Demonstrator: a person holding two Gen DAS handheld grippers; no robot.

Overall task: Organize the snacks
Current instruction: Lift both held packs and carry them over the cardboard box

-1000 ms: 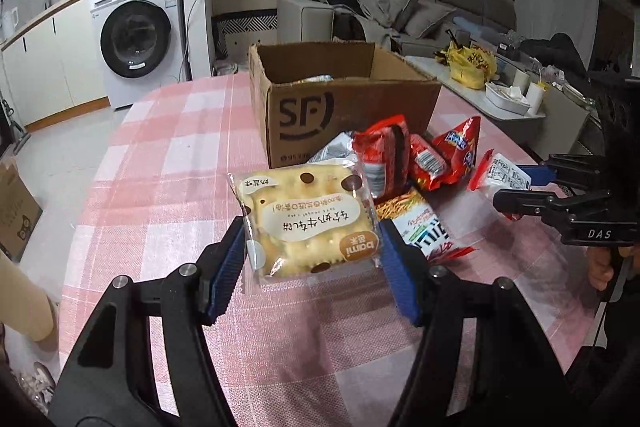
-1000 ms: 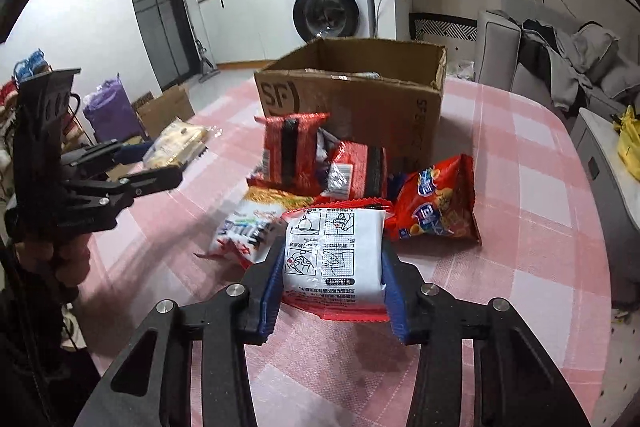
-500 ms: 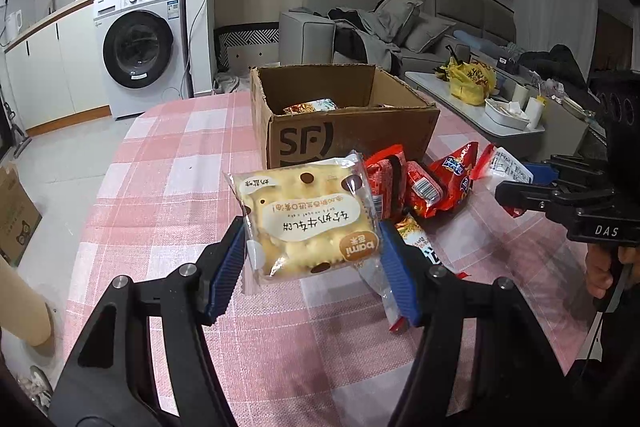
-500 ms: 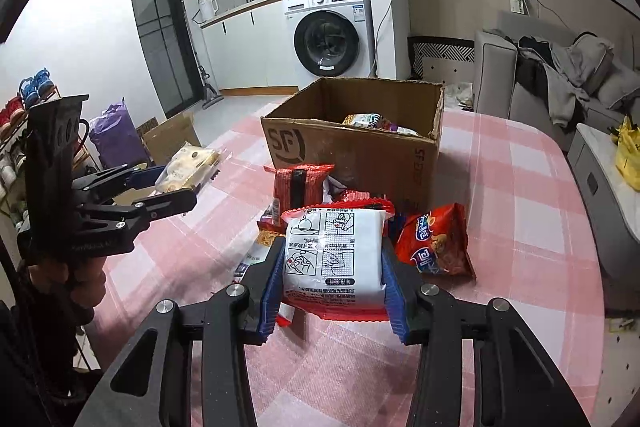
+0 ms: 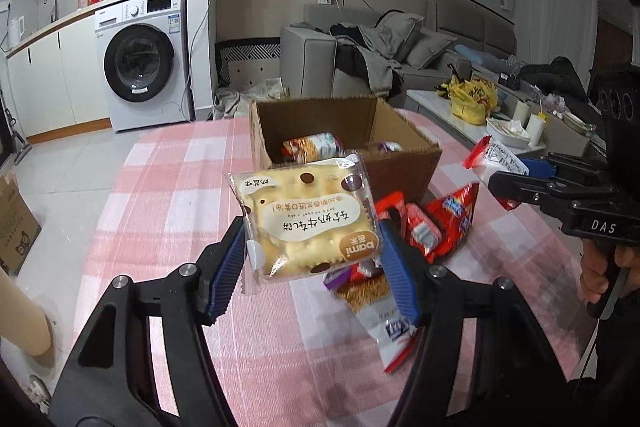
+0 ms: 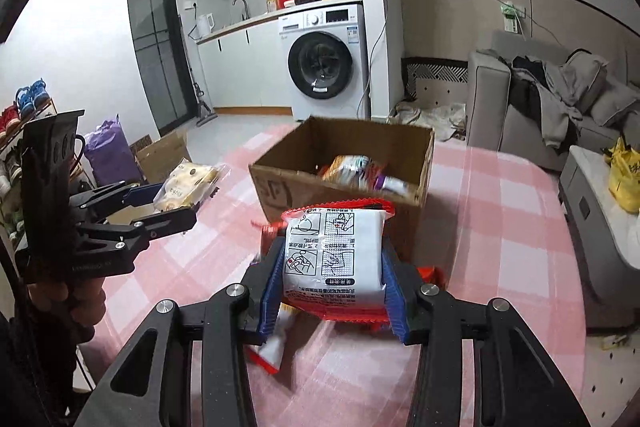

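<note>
My left gripper [image 5: 312, 267] is shut on a yellow cake packet [image 5: 308, 217], held up in the air in front of the open cardboard box [image 5: 396, 169]. My right gripper [image 6: 330, 287] is shut on a white and red noodle packet [image 6: 334, 255], also lifted, just short of the box [image 6: 340, 147]. The box holds a few packets [image 6: 356, 169]. Below the grippers, several loose snack bags [image 5: 440, 223] lie on the pink checked tablecloth [image 5: 168, 195]. Each gripper shows in the other's view, the right one [image 5: 520, 175] with its packet, the left one [image 6: 160, 203] with the cake.
The round table [image 6: 500, 219] stands in a living room with a washing machine [image 5: 144, 63] and a grey sofa [image 5: 380, 55] behind. A side table with a yellow bag [image 5: 470, 99] is at the right. Cardboard boxes [image 6: 160, 151] sit on the floor at the left.
Both grippers have risen with their packets, and the views have tilted up. The inside of the box, hidden a second ago, shows now. The loose bags lie lower in both views.
</note>
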